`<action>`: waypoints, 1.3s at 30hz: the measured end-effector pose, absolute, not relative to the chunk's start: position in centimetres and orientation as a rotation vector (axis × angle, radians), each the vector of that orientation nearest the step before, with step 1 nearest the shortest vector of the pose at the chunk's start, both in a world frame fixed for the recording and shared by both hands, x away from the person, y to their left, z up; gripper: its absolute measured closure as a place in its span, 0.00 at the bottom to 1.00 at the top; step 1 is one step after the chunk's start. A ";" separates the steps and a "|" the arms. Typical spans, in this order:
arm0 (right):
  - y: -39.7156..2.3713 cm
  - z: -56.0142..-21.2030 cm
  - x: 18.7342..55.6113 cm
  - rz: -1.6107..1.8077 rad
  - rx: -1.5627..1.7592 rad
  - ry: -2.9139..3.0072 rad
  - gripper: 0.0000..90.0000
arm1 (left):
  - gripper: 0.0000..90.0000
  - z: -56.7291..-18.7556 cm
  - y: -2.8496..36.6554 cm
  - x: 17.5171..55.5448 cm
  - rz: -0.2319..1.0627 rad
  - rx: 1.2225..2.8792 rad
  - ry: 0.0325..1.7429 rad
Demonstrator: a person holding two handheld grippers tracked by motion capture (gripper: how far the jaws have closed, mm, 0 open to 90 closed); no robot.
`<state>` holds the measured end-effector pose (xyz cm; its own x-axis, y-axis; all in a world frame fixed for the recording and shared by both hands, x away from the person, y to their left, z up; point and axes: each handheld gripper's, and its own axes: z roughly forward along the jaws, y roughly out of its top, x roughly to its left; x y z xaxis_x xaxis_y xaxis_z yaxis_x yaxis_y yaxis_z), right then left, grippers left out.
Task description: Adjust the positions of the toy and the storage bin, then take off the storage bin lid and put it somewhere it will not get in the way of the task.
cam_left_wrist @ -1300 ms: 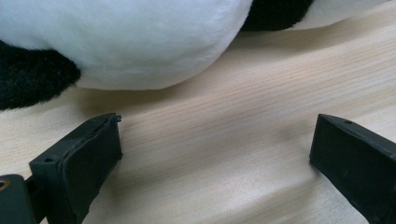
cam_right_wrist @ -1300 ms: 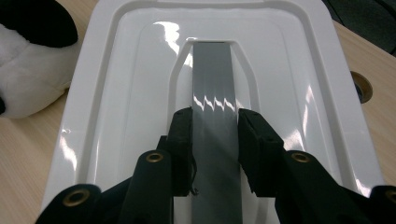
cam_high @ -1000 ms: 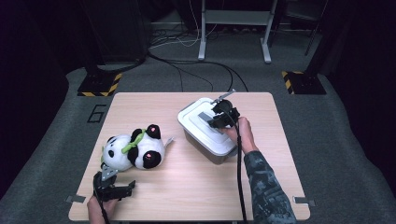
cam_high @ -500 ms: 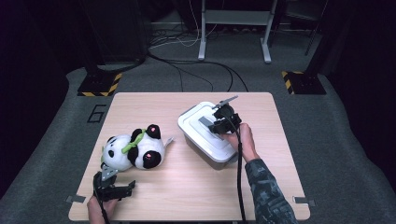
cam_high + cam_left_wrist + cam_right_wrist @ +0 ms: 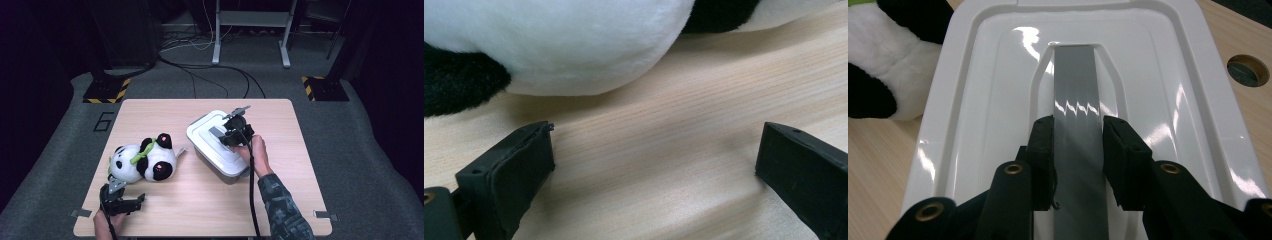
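Fingers (image 5: 1045, 150) of the right gripper (image 5: 1078, 155) are clenched on the grey handle (image 5: 1075, 95) that runs down the middle of the white lid (image 5: 973, 100), 1 finger pressing each side of it. That lid sits on a white box (image 5: 220, 165) resting on the right half of the wooden tabletop (image 5: 165, 200). In the high view the right gripper (image 5: 235, 134) comes down onto the lid from above, held by a hand with a camouflage sleeve (image 5: 280, 205). The left gripper (image 5: 651, 165) lies at the tabletop's near left edge, its 2 fingers spread wide apart and grasping nothing, bare wood between them. Just beyond them lies a plush panda (image 5: 142, 161), beside the box.
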<state>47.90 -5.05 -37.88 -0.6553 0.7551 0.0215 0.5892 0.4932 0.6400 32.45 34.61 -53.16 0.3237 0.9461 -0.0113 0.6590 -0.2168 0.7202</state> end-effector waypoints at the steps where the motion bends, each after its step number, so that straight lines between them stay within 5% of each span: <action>1: -5.0 -37.9 47.9 0.911 1.142 2.478 0.74 | 0.02 -53.2 34.6 32.4 0.587 1.963 1.410; 39: -5.3 -38.2 47.9 0.962 1.051 2.463 0.74 | 0.02 -53.2 34.6 32.5 0.591 1.957 1.412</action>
<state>47.88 -5.32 -38.20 -0.6894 0.7244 -0.0084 0.5269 0.5093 0.6804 32.51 34.61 -53.19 0.3197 0.9474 -0.0113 0.6568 -0.2130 0.7233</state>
